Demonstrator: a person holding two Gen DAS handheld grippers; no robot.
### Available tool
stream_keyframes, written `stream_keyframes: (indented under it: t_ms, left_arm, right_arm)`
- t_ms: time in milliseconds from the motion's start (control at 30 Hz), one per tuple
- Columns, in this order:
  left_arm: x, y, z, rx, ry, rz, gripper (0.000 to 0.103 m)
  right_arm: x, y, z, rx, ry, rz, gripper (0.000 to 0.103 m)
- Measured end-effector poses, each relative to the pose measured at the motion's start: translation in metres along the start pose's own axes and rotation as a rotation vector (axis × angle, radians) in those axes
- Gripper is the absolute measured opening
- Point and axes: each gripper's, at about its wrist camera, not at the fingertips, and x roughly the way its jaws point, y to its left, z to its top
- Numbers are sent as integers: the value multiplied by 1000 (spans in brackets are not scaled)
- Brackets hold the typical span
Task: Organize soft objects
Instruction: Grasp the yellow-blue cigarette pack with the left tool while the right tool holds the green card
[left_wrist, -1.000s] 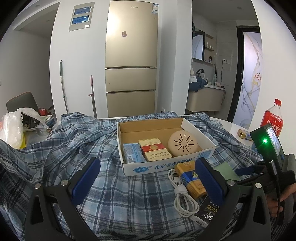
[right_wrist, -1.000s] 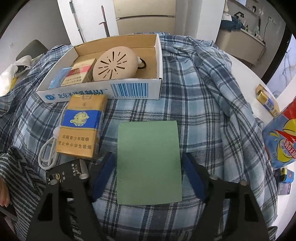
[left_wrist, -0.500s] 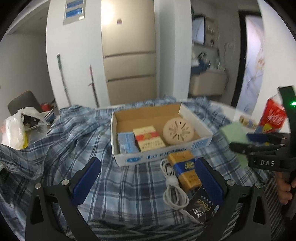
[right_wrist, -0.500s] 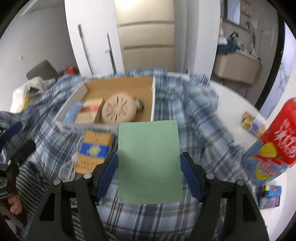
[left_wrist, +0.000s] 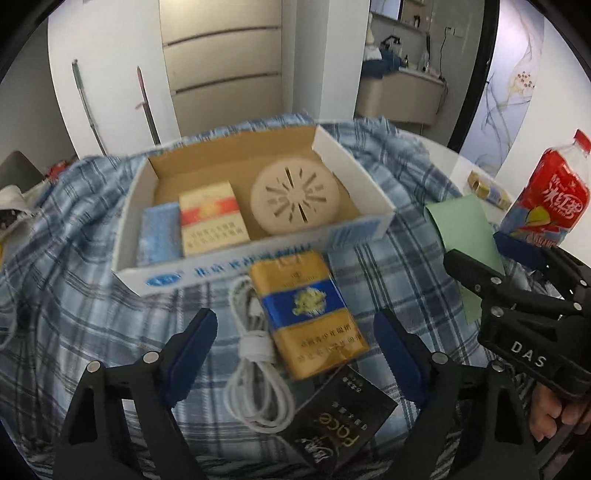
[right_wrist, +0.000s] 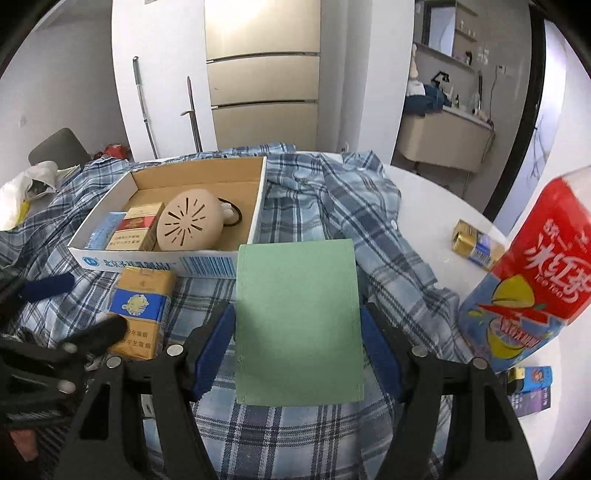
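Observation:
My right gripper (right_wrist: 297, 345) is shut on a flat green pouch (right_wrist: 297, 325) and holds it lifted above the plaid cloth (right_wrist: 325, 206); the pouch also shows in the left wrist view (left_wrist: 467, 236). My left gripper (left_wrist: 295, 347) is open and empty, its fingers either side of a yellow-and-blue cigarette pack (left_wrist: 308, 314) and a coiled white cable (left_wrist: 255, 369). Beyond them stands an open cardboard box (left_wrist: 258, 254) holding a round beige disc (left_wrist: 293, 199), a red-and-gold pack (left_wrist: 212, 218) and a blue tissue pack (left_wrist: 160, 236).
A black sachet (left_wrist: 343, 417) lies near my left gripper. A red drink bottle (right_wrist: 535, 280) stands close on the right, with a small gold pack (right_wrist: 474, 243) and a dark box (right_wrist: 532, 384) on the white table (right_wrist: 436, 206). A plastic bag (right_wrist: 22, 192) lies far left.
My right gripper closed on the green pouch and lifted it off the cloth. My left gripper moved forward and down toward the yellow pack and the cable.

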Motion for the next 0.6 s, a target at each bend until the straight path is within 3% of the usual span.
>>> stream_keyframes:
  t_ms: [167,367,467,600]
  left_arm:
    - [10,-9,0,8,21,-14,83]
    - [20,-13,-1,26,48,-20,69]
    - [20,-10,-1,21,57,-37,59]
    - [15,3,1,-16,57,-51,34]
  right_arm:
    - [8,-2,-2,8,34,11,69]
    - [8,-2,-4,16,38,10,69]
    - [9,-2,-4,17,42,8,69]
    - [9,-2,-4,20,41,6,69]
